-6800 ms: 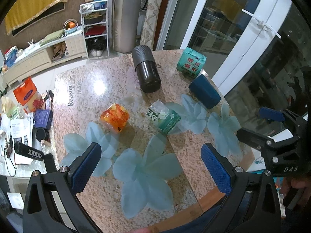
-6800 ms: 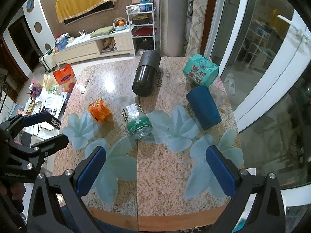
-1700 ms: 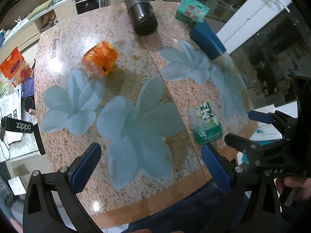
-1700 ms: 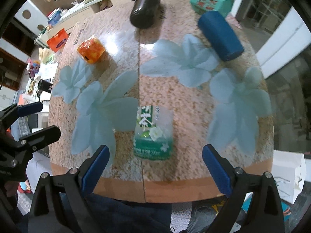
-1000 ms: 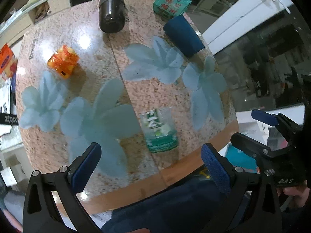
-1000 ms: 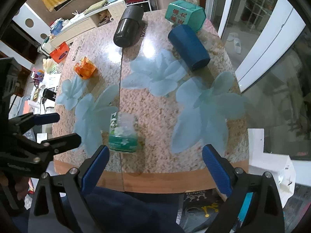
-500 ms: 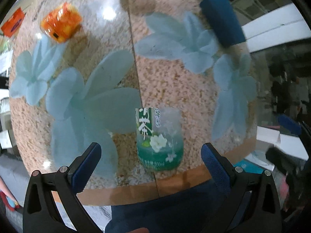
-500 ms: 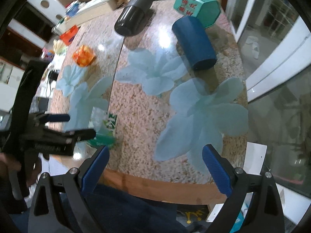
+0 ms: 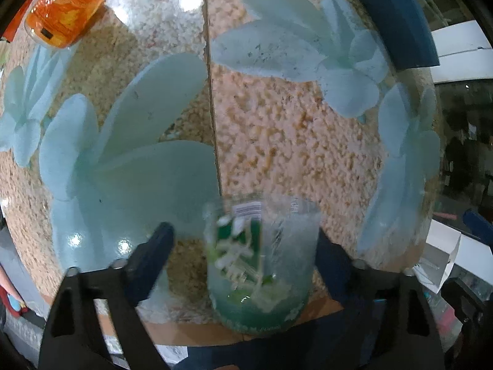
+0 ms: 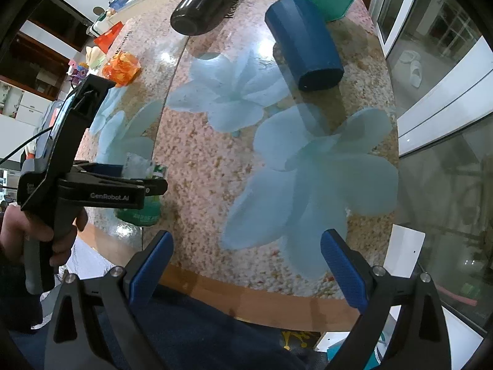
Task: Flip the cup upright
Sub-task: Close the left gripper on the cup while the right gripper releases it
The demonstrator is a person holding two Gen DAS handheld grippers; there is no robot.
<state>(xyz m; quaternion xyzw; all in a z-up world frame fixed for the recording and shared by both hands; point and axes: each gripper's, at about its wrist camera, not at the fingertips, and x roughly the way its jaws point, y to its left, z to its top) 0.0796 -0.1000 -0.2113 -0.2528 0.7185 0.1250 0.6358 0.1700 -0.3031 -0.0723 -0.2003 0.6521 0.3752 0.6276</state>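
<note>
Lying on its side at the table's (image 10: 215, 160) near edge, the clear green-labelled cup (image 9: 262, 265) is now bracketed by the left hand-held gripper (image 9: 243, 246), brought down from well above half a second ago; its jaws are not yet shut. The right hand-held gripper (image 10: 246, 265) hangs open. "GenRobot.AI" is readable on the left tool.

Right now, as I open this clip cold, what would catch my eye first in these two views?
The clear green-labelled cup near the table's front edge, with the left gripper straddling it, fingers either side and not visibly clamped. The right gripper hangs open over the front edge, holding nothing. Farther back, a dark blue cup and a black cylinder lie on their sides.
</note>
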